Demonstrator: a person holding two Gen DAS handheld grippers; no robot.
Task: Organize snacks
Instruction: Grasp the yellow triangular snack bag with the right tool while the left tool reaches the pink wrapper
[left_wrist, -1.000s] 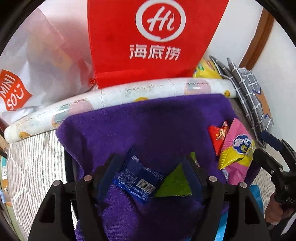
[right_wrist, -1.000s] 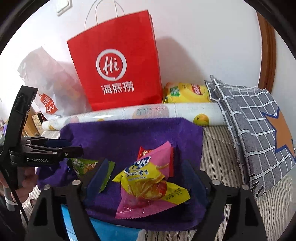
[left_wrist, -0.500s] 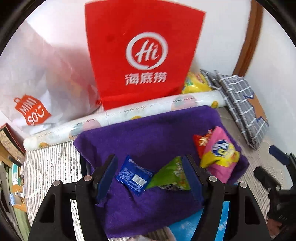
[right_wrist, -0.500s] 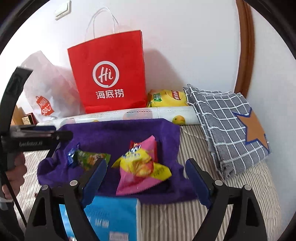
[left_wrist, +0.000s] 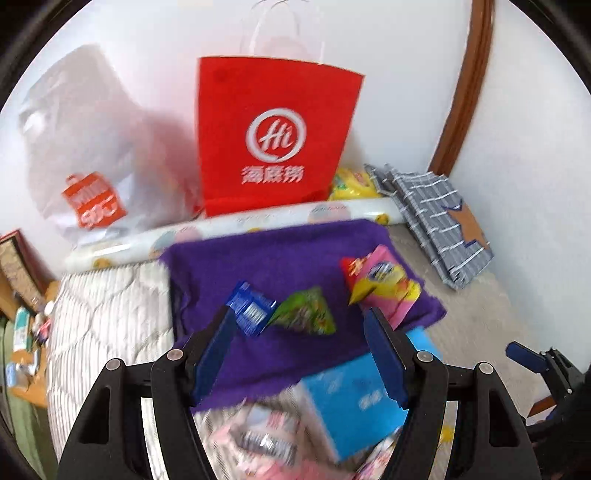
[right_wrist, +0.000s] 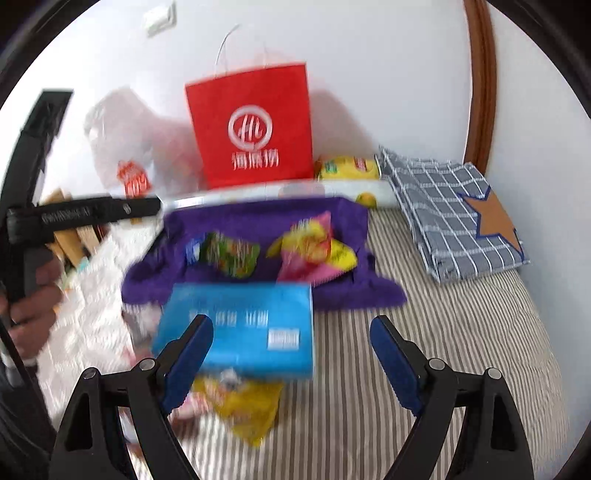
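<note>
A purple towel lies on a striped bed. On it lie a small blue packet, a green snack bag and a pink-and-yellow snack bag over a red packet. A light-blue box lies at the towel's near edge, with a pink packet and a yellow packet nearer still. My left gripper is open and empty, above the towel's near edge. My right gripper is open and empty, above the blue box.
A red paper bag and a white plastic bag stand against the wall behind a rolled mat. A yellow chip bag and a folded checked cloth lie at the right. Clutter sits off the bed's left edge.
Both grippers have pulled back and up from the towel, still open and empty. The blue box and nearer packets have come into view. The snacks on the towel have not moved.
</note>
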